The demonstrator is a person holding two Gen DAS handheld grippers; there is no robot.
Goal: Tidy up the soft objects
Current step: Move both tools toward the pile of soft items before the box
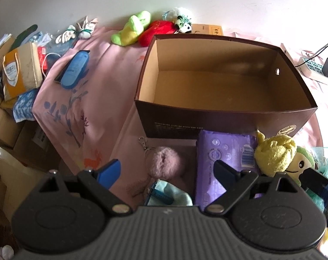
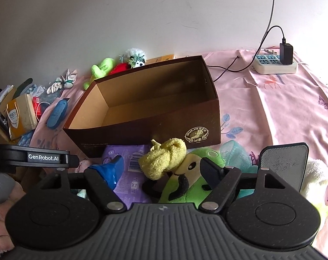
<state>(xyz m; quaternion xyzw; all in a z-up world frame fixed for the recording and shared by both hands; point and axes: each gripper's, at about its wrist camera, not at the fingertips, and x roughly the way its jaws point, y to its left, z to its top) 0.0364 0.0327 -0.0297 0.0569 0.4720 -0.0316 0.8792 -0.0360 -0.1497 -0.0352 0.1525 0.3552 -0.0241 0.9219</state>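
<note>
An empty brown cardboard box (image 1: 224,117) stands open on the pink bedspread; it also shows in the right wrist view (image 2: 142,130). In front of it lie a pink pompom keychain (image 1: 164,162), a purple wipes pack (image 1: 224,158), a yellow towel toy (image 1: 274,153) and a green plush (image 2: 194,173). My left gripper (image 1: 167,172) is open above the pompom and a light blue cloth (image 1: 172,195). My right gripper (image 2: 162,170) is open, straddling the yellow towel toy (image 2: 164,160) and the green plush. Beyond the box lie a green plush (image 1: 131,28), a red plush (image 1: 157,32) and a white plush (image 1: 183,19).
A blue case (image 1: 75,69) lies left of the box. A paper bag (image 1: 21,71) and cartons sit off the bed's left edge. A power strip with a charger (image 2: 274,62) lies at the right. A grey mesh object (image 2: 283,162) and a white towel (image 2: 315,173) lie at the right.
</note>
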